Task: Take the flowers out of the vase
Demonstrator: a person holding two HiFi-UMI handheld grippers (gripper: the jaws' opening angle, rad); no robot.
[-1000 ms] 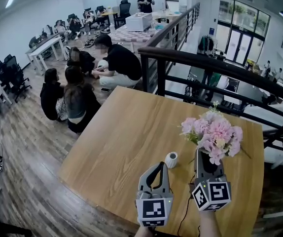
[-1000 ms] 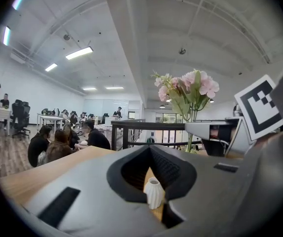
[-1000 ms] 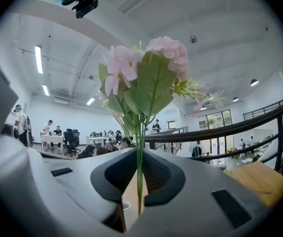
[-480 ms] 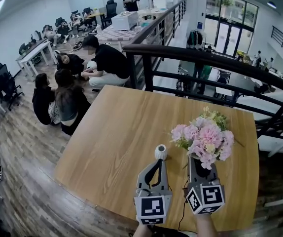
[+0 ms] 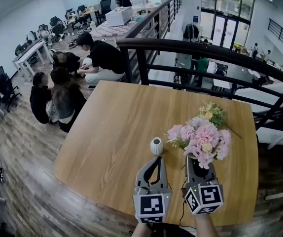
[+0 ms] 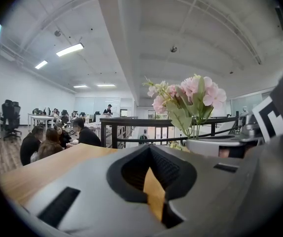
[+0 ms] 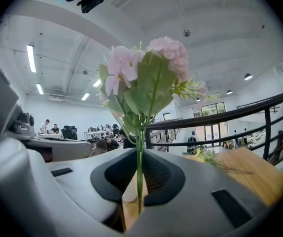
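My right gripper (image 5: 199, 162) has its jaws clenched on the stems of the pink flower bunch (image 5: 199, 138), out of the small white vase (image 5: 156, 145) on the tabletop (image 5: 112, 132). My left gripper (image 5: 156, 160), jaws closed on nothing, points at the vase.

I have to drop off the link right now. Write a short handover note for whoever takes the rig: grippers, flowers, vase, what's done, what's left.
Left gripper: jaws together, empty, tip close to the white vase; contact unclear.
Right gripper: shut on the stems of the pink flowers, held upright, clear of the vase, to its right.
Yellow-green sprig: lying on the table beyond the pink flowers.
Done: no stems show in the vase.
Left: probably lay the pink flowers on the table and release.
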